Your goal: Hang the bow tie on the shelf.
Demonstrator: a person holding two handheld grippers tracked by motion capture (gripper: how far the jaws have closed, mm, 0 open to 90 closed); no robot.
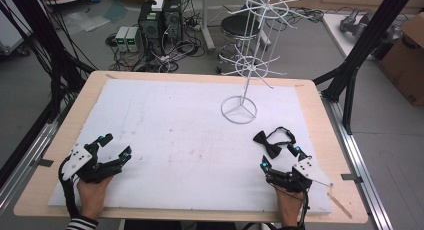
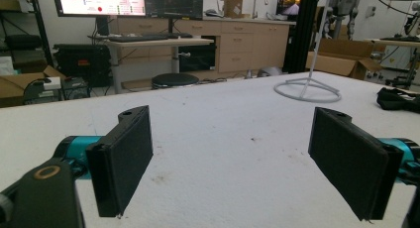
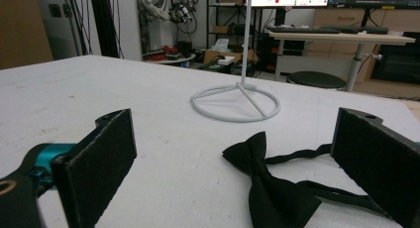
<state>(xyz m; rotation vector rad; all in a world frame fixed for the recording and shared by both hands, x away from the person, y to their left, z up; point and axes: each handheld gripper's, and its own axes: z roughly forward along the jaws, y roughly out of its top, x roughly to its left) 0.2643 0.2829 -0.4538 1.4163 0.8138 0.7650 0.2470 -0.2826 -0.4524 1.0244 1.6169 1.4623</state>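
1. Progress: the work appears to be at its very start. The black bow tie [image 1: 266, 144] lies flat on the white table cover [image 1: 165, 140], untouched; judged from the layout, it is meant for the white wire rack [image 1: 252, 50], whose arms carry nothing. Gripping, lifting and hanging all remain.
2. Right gripper [image 1: 280, 157]: jaws spread wide, holding nothing, resting just short of the bow tie. In the right gripper view the tie [image 3: 270, 188] sits between the jaws, nearer the right one.
3. Left gripper [image 1: 114, 146]: jaws released and empty, on the table's left side, well apart from the tie.
4. Condition of the tie: knotted bow, matte black cloth, thin neck strap [image 3: 307, 153] looping behind it toward the rack's ring base [image 3: 235, 103]. Soft and limp, by my judgement.
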